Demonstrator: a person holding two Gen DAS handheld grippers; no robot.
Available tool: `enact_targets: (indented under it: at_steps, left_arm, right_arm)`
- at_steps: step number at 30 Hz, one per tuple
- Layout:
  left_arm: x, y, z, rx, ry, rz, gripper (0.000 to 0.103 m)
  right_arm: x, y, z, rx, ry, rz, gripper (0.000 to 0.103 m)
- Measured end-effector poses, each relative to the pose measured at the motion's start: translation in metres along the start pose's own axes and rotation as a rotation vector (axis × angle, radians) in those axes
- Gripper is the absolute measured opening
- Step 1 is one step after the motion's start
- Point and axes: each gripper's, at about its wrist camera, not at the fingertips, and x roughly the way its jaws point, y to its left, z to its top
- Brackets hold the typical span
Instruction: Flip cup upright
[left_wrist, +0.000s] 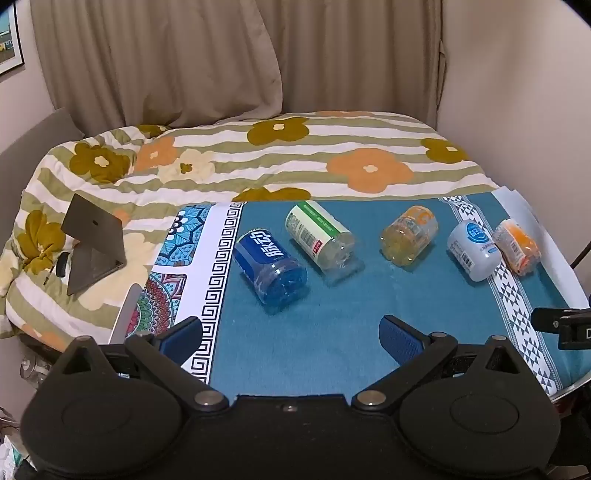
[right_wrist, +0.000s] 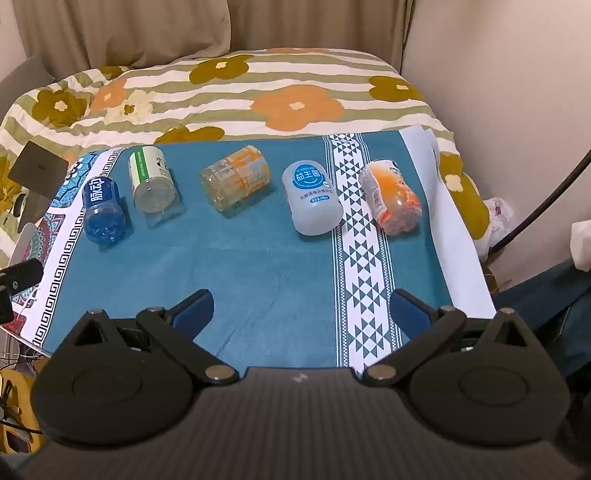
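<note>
Currently five cut-down plastic bottle cups lie on their sides in a loose row across a teal woven cloth (right_wrist: 258, 266) with white geometric borders, spread over a floral striped quilt (right_wrist: 258, 74). From the left: a blue translucent cup (left_wrist: 271, 264) with a glossy blue label, its ribbed base facing the camera; a clear cup with a white-and-green label (left_wrist: 320, 236) just beside it; a yellowish clear cup with orange print (left_wrist: 409, 236) near the middle; an opaque white cup with a blue round logo (left_wrist: 472, 249), smooth and rounded; and a crinkled orange-wrapped cup (left_wrist: 517, 245) close alongside it, lying on the band of triangle pattern. None stands upright. The left gripper (left_wrist: 291, 332) hangs above the near edge of the cloth with its blue textured pads spread wide, holding nothing. The right gripper (right_wrist: 301, 314) hovers likewise over the near cloth, fingers wide apart and empty, well short of the cups. A dark flat tablet on a folded stand (left_wrist: 92, 240) sits on the quilt to the left, and beige curtains (left_wrist: 166, 55) hang behind.
</note>
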Motion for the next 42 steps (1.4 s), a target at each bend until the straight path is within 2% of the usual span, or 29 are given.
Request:
enact_targets:
  at_steps: [42]
  left_arm:
    - [0.003,0.012,0.007,-0.036,0.008,0.003,0.103]
  right_arm:
    - [0.002,0.016,0.004,0.0,0.003,0.007,0.103]
